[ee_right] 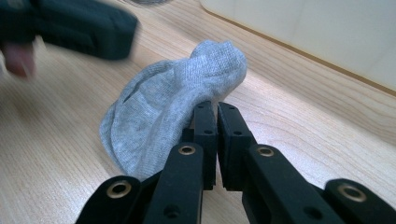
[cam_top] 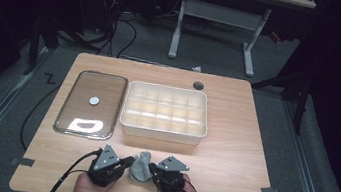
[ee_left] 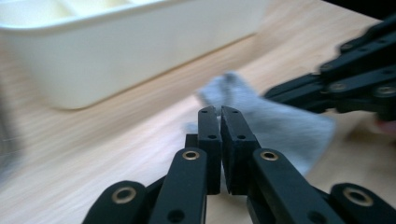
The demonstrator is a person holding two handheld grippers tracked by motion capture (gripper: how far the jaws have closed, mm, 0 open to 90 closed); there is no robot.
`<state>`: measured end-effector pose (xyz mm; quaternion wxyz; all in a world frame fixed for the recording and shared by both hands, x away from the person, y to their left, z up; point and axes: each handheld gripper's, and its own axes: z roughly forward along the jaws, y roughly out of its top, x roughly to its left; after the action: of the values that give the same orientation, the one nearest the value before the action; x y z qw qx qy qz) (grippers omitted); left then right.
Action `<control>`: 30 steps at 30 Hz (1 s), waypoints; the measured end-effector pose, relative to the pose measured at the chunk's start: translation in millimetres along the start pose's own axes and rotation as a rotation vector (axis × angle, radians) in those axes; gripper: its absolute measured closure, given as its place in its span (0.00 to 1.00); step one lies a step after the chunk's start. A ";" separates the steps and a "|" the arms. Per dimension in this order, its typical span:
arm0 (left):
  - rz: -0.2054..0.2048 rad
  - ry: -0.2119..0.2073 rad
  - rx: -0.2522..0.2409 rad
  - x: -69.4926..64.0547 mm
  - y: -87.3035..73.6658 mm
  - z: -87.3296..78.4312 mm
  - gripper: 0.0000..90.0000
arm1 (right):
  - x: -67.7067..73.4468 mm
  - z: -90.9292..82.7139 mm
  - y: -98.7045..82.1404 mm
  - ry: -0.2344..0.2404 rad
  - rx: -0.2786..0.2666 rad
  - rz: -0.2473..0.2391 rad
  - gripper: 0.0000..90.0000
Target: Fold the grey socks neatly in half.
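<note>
A crumpled grey sock [cam_top: 140, 170] lies on the wooden table [cam_top: 238, 136] near its front edge, between the two grippers. My left gripper [cam_top: 128, 161] is just left of it, jaws shut with nothing between them [ee_left: 219, 109]; the sock [ee_left: 280, 126] lies behind and right of its tips. My right gripper [cam_top: 152, 166] is at the sock's right side, jaws shut [ee_right: 217, 106]. The sock [ee_right: 173, 107] leans against its left jaw, and I see no cloth between the pads. The left gripper view also shows the right gripper [ee_left: 355, 79], and the right gripper view the left gripper [ee_right: 70, 28].
A white box with several compartments [cam_top: 162, 134] stands mid-table just beyond the sock. A clear glass lid [cam_top: 75, 113] with a round white knob [cam_top: 94, 100] lies to its left. A round hole [cam_top: 198, 85] is near the table's far edge.
</note>
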<state>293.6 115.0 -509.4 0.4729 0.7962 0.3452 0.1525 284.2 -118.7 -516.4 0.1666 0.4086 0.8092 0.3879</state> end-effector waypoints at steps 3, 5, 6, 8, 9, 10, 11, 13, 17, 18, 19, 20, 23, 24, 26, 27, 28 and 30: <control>-0.016 0.016 0.097 10.9 -7.4 -0.5 0.97 | -0.5 -0.6 -0.1 -0.001 -0.001 -0.001 0.98; -0.020 0.001 0.147 8.7 -13.1 1.7 0.99 | -0.5 -1.1 0.0 0.000 -0.003 -0.002 0.98; -0.007 -0.008 0.166 5.5 -14.7 3.5 0.99 | -0.6 -1.3 0.0 0.000 -0.003 -0.003 0.98; 0.009 -0.033 0.187 -1.9 -15.8 7.8 0.99 | -0.1 -1.9 0.2 0.001 -0.002 -0.001 0.98; 0.017 -0.045 0.191 -6.2 -15.9 10.4 0.99 | 0.1 -1.8 0.2 0.002 -0.001 -0.004 0.98; 0.020 -0.048 0.191 -8.4 -15.8 12.0 0.99 | 1.0 -1.8 0.4 0.004 0.001 -0.005 0.98; 0.021 -0.053 0.194 -10.9 -15.5 14.2 0.99 | 1.8 -1.9 0.5 0.006 0.001 -0.006 0.98; 0.016 -0.059 0.189 -13.2 -14.7 16.7 0.99 | 4.2 -2.2 1.4 0.008 -0.001 -0.010 0.98; 0.015 -0.071 0.178 -18.9 -9.5 25.2 1.00 | 7.9 -0.6 4.6 0.005 0.007 -0.035 0.98; 0.020 -0.075 0.176 -20.5 -7.5 27.6 1.00 | 7.9 0.3 5.5 0.000 0.014 -0.039 0.98; 0.025 -0.077 0.173 -21.9 -5.9 29.9 1.00 | 7.0 1.0 6.2 -0.006 0.016 -0.041 0.98; 0.029 -0.084 0.171 -23.1 -4.8 31.6 1.00 | 6.1 0.9 7.0 -0.009 0.018 -0.038 0.98; 0.033 -0.112 0.171 -27.6 -5.0 35.2 1.00 | 5.1 -2.2 8.4 -0.020 0.007 -0.038 0.98; 0.036 -0.120 0.172 -29.5 -5.2 36.0 1.00 | 5.4 -3.1 8.5 -0.020 0.002 -0.038 0.98; 0.044 -0.130 0.177 -32.5 -5.1 37.5 1.00 | 6.4 -4.2 8.0 -0.007 -0.003 -0.035 1.00; 0.049 -0.131 0.181 -33.3 -5.2 38.3 1.00 | 7.7 -4.6 7.6 0.003 -0.004 -0.038 1.00; 0.051 -0.131 0.183 -33.5 -5.5 38.5 1.00 | 9.0 -4.5 6.7 -0.003 0.000 -0.046 1.00; 0.049 -0.134 0.190 -32.2 -6.0 37.9 1.00 | 8.8 -2.5 3.9 -0.002 0.007 -0.037 1.00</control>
<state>289.8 70.1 -531.1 0.4136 0.8539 0.3063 0.0772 279.4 -111.6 -511.4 0.1729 0.3944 0.8179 0.3815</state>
